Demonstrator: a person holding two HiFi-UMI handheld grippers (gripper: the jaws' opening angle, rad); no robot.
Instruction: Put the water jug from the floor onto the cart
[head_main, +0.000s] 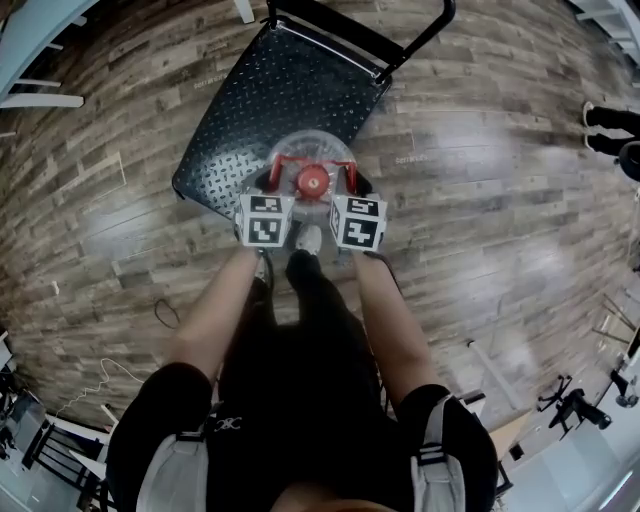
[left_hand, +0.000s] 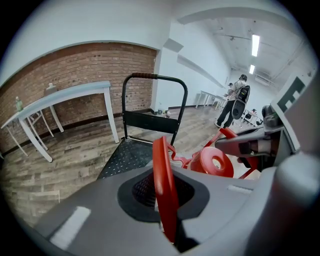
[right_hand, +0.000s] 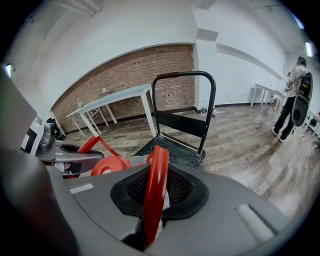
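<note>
My black cart (head_main: 270, 110) stands on the wood plank floor (head_main: 480, 200); a thin dark cable (head_main: 163, 314) lies left of my legs.

Water jug (head_main: 311, 150) near side hidden beneath left gripper (head_main: 274, 186) and right gripper (head_main: 351, 186)

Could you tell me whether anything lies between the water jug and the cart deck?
Nothing visible does: the cart deck is bare, and the water jug is at its near edge, left tongs and right tongs shut on its handle.
</note>
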